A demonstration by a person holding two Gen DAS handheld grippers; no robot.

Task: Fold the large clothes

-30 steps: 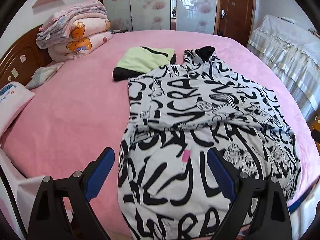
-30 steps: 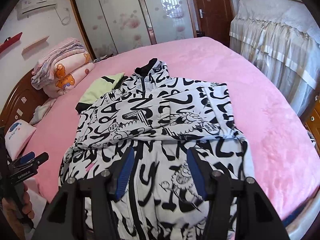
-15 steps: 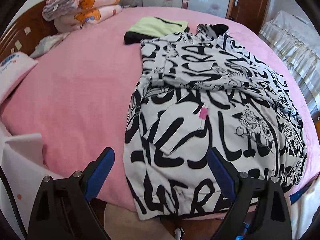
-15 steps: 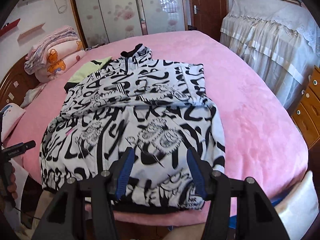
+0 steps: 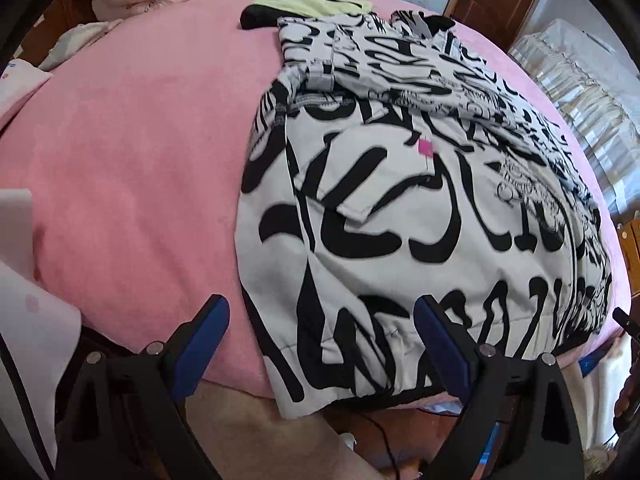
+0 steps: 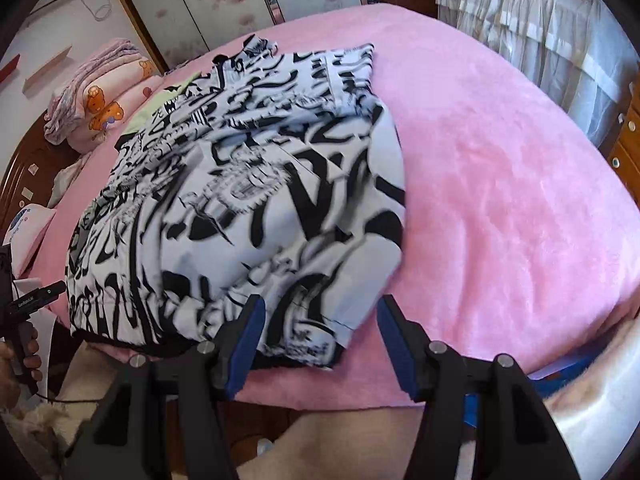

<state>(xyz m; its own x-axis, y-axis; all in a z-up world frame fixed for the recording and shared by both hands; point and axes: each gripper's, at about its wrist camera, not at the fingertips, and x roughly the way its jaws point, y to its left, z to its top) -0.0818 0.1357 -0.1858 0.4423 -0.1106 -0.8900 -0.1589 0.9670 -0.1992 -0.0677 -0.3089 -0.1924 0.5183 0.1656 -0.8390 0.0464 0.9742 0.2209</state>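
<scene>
A large white jacket with black graffiti lettering lies flat on the pink bed, sleeves folded across its chest, collar at the far end, hem hanging over the near bed edge. It also shows in the right wrist view. My left gripper is open and empty, level with the hem's left corner. My right gripper is open and empty, at the hem's right corner, not holding it.
A folded green and black garment lies beyond the jacket's collar. Stacked quilts sit by the headboard. A pillow lies at the left. A draped piece of furniture stands to the right of the bed.
Both grippers have pulled back and dropped from above the jacket's middle to its hem at the near bed edge. The jacket has not moved.
</scene>
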